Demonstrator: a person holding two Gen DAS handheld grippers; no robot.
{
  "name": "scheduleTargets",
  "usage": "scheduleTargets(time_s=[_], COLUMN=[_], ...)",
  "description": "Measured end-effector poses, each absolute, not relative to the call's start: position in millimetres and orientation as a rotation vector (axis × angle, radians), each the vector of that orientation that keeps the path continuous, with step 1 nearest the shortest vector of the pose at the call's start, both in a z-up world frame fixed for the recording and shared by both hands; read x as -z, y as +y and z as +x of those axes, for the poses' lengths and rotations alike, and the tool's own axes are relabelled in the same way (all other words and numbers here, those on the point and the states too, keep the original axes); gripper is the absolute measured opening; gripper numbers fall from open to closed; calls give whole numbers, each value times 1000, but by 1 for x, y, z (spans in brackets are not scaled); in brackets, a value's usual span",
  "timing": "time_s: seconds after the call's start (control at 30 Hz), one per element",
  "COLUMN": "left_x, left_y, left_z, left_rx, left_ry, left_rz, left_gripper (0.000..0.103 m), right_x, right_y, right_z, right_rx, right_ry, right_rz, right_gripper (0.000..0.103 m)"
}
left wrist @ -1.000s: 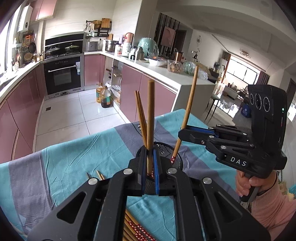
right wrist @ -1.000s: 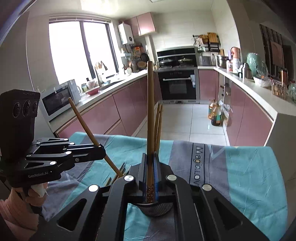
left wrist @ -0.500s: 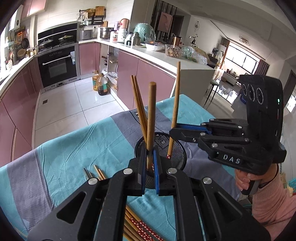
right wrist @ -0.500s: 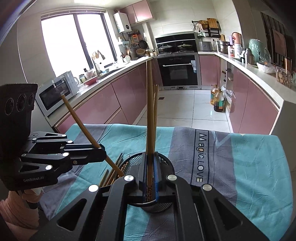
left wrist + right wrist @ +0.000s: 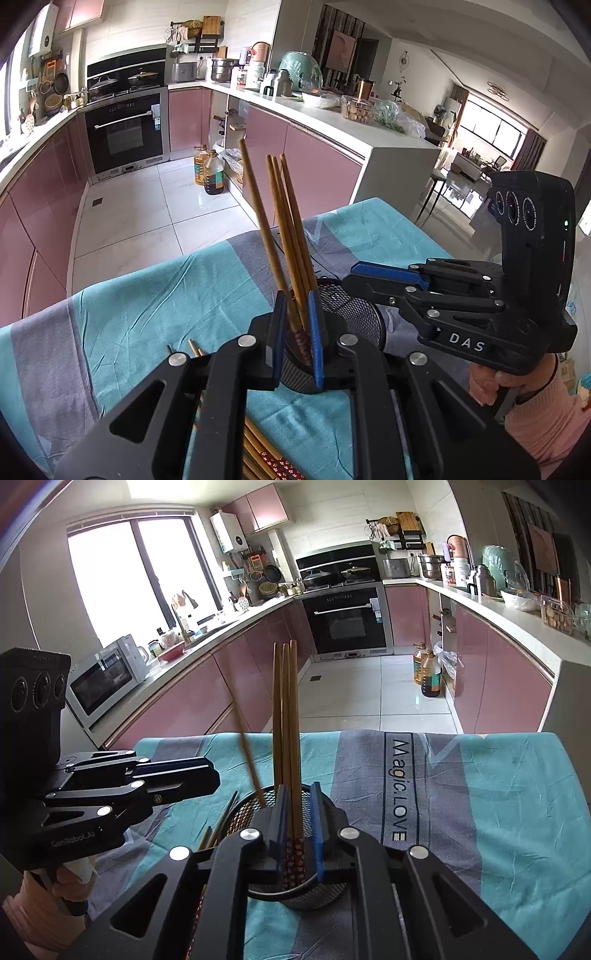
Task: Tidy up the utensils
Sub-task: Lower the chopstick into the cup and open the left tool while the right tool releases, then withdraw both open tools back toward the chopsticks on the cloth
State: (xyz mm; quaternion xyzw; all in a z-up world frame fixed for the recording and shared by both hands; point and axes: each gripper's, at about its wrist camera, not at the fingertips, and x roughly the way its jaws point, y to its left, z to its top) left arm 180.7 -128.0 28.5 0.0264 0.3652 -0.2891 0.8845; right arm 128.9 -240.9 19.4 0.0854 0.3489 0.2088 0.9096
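A black mesh holder (image 5: 354, 310) (image 5: 243, 812) stands on the striped cloth with several wooden chopsticks (image 5: 291, 229) (image 5: 284, 709) upright in it. My left gripper (image 5: 296, 295) sits just over the holder's near rim. Its jaws are opening, and the chopsticks stand loose in the gap, not pressed. One chopstick (image 5: 258, 210) leans away to the left. My right gripper (image 5: 298, 786) is over the rim from the other side, its jaws also opening around three upright sticks with no grip on them. Each gripper shows in the other's view: the right (image 5: 354, 269), the left (image 5: 214, 779).
More loose chopsticks (image 5: 258, 450) (image 5: 218, 827) lie on the teal and grey tablecloth (image 5: 166, 295) (image 5: 498, 812) near the holder. A person's hands (image 5: 491, 384) (image 5: 70, 875) grip the handles. Beyond the table's far edge are kitchen floor and pink cabinets.
Both grippers sank slightly toward the holder and spread their jaws. The chopstick each one held has slid down into the holder; the left one's now leans aside.
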Motion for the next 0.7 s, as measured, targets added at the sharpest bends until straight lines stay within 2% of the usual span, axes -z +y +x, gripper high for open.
scheduleTargets(time_s=[0.27,0.6,0.7], left_x=[-26,-25,-12], left_y=[-109,-59,-45], left_z=[166,115,106], left_rx=[570,498,464], left_ry=[714,605,628], left_rz=[21,-42,-45], left_gripper=[13,40,41], right_x=[-21,-27,-16], right_y=[-237,-215,-204], right_z=[109,62,56], right_rx=[-456,-567,-592], right_ry=[691,636,666], right_rz=[180,127,117], right_gripper=[20,33,34])
